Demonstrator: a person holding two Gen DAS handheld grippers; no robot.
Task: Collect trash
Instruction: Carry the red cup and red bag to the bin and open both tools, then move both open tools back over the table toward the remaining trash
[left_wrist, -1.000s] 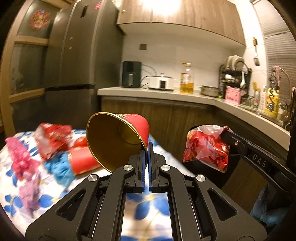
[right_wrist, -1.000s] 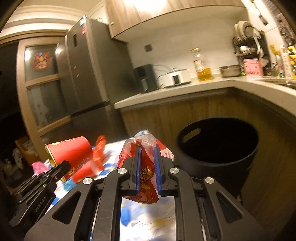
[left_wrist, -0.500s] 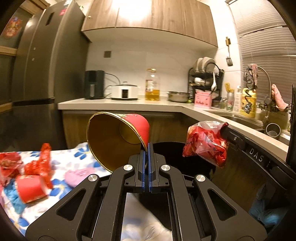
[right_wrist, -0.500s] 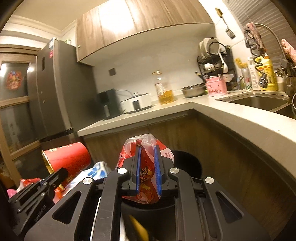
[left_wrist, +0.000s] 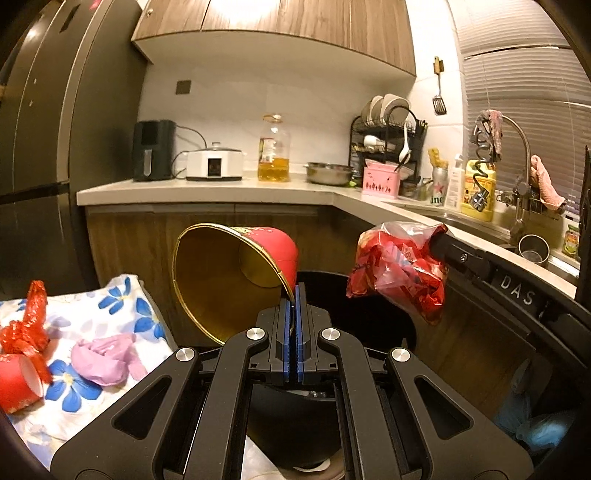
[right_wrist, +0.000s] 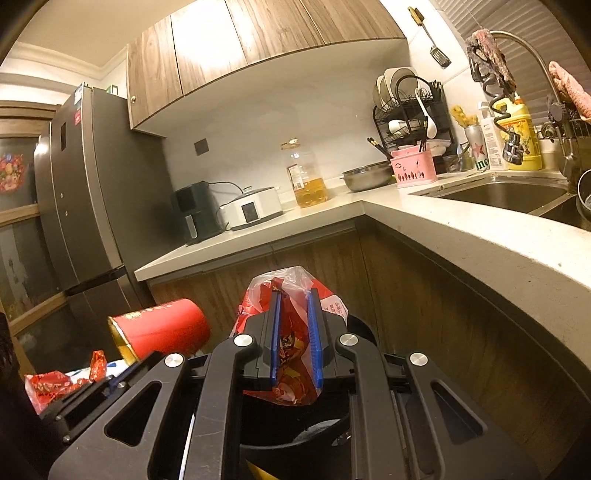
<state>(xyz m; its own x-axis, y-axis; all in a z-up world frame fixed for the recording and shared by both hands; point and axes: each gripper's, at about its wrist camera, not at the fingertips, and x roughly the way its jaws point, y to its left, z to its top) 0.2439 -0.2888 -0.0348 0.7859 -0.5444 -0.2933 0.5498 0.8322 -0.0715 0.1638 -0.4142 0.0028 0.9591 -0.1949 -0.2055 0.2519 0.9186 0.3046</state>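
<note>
The left claw (left_wrist: 294, 295) was clenched on the rim of a red cup (left_wrist: 236, 273), held tilted above the black bin (left_wrist: 369, 325). The right claw (right_wrist: 294, 328) gripped a red bag (right_wrist: 291, 347) over the bin, at the cup's 3 o'clock.

My tongs cover most of the black bin (left_wrist: 373, 325); beside it, the small red cup (left_wrist: 16, 384) is cut by the frame edge, and the print on my plastic bag (right_wrist: 332, 308) is unreadable
</note>
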